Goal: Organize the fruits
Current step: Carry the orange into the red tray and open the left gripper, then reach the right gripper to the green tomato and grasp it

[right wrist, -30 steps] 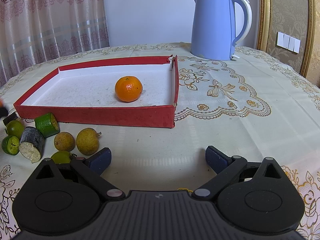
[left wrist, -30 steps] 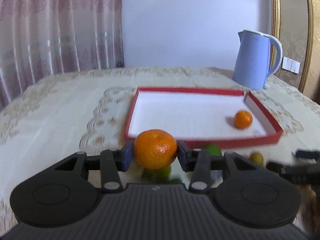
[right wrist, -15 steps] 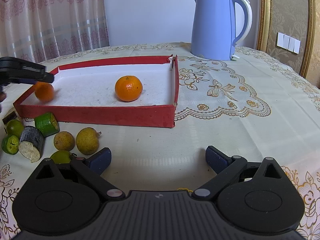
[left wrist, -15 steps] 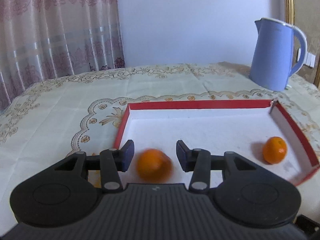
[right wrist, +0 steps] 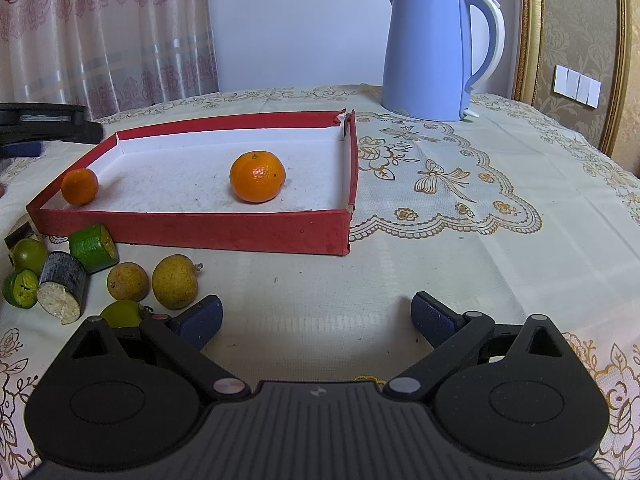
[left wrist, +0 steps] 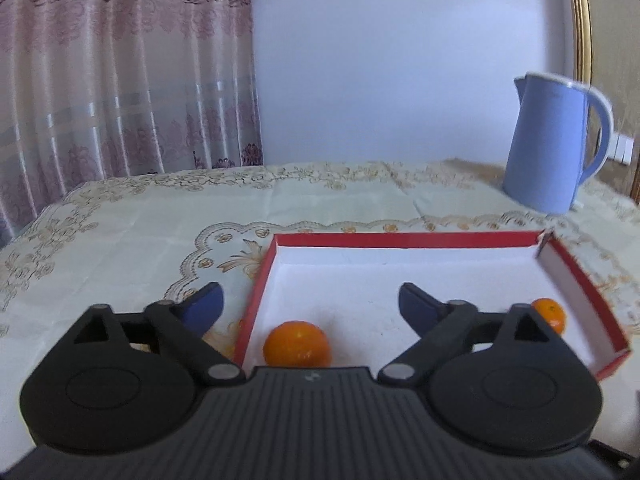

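My left claw (left wrist: 310,306), jaws just sprung wide, holds nothing; the tangerine (left wrist: 297,343) sits in the red tray (left wrist: 404,239). I'd lift straight clear, not nudging it.

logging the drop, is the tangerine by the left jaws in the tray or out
In: the tangerine sits on the red tray floor, free of the just-opened jaws.

Desk (right wrist: 460,264) under a cream embroidered cloth

A red tray (right wrist: 224,232) sits mid-desk, a blue kettle (right wrist: 428,52) behind it; loose green and yellow fruits (right wrist: 174,280) and cut pieces (right wrist: 62,286) lie just beside the tray's near wall.
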A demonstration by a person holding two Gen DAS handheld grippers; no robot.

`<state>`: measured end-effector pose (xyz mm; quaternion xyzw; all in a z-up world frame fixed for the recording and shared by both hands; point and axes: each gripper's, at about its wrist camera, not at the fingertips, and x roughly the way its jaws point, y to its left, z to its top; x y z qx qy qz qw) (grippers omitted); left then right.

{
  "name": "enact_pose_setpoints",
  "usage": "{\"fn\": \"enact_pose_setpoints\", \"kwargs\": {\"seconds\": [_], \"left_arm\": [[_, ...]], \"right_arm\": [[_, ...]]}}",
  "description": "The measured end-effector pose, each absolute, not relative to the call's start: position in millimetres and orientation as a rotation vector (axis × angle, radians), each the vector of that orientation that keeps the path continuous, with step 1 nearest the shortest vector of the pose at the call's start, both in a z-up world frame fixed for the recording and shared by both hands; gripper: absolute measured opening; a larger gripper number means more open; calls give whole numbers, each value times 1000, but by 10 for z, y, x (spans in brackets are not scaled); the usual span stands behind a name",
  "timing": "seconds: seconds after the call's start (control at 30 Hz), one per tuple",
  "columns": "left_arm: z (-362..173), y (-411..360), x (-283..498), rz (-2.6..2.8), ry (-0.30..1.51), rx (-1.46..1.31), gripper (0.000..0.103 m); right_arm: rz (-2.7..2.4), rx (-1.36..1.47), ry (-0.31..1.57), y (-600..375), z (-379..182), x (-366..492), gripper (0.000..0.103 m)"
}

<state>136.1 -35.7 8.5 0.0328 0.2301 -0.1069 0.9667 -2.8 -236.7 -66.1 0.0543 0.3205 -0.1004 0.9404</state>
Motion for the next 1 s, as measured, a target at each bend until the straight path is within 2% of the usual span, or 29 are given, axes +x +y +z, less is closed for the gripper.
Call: {"fn": "enact_pose_setpoints", "kwargs": {"seconds": [0.23,0.43,0.8,1.0], "left_arm": [[146,-97,772,-219,428,58,103],[8,62,342,-220,473,61,103],[-456,279,217,-172,652,38,103],[-487,235,168,-172,628,96,103]], "right_arm": [[-205,110,654,-2368,-660,-28,102],[-208,99,659,-2362,-667,-11,102],[-204,89,667,-2346,-666,-6,103],[-199,89,668,-2350,-664,-5,103]]}}
